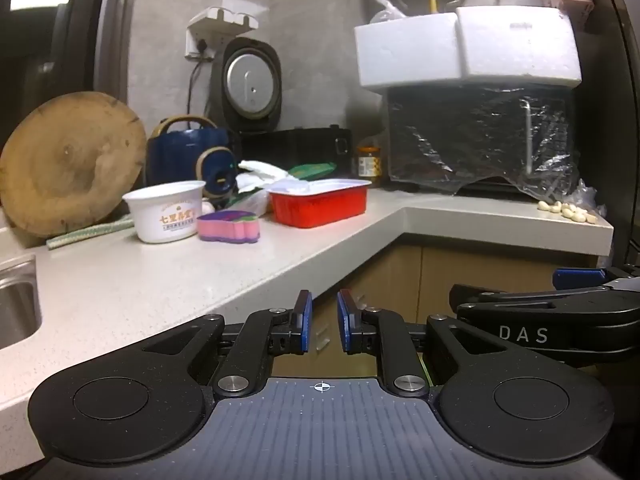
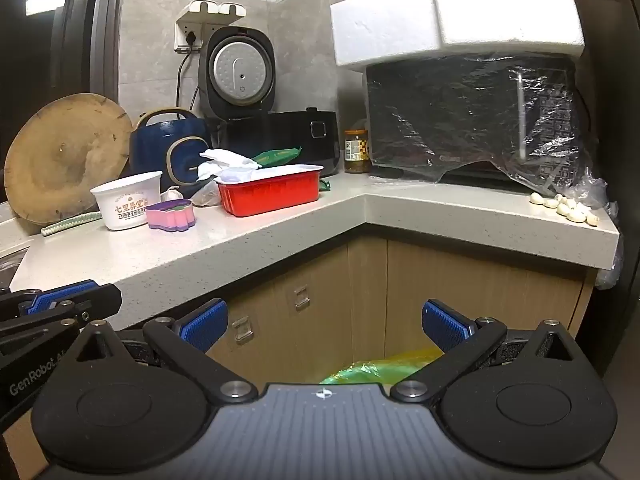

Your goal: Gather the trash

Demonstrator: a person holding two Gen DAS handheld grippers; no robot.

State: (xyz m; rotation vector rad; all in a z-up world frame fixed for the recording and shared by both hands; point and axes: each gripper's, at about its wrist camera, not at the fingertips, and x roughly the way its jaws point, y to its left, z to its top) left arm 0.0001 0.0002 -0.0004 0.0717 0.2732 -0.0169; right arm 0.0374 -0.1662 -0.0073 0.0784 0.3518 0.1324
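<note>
Red tray (image 2: 272, 194), upright, long axis running along counter (image 2: 280, 236)

The left gripper (image 1: 324, 320) is in front of the counter (image 1: 160, 280) edge, its blue pads close together with a narrow gap and nothing between them. On the counter stand a white cup (image 1: 166, 212) with printed characters, a pink sponge (image 1: 229, 227) just beside it, and a red tray (image 1: 320, 202). Crumpled white paper (image 1: 260, 174) lies behind the tray. A round wooden board (image 1: 72, 164) leans at the left. Garlic cloves (image 1: 568, 211) (small and pale) lie at the far right. The right gripper (image 1: 580, 278) shows at the right edge.
</note>
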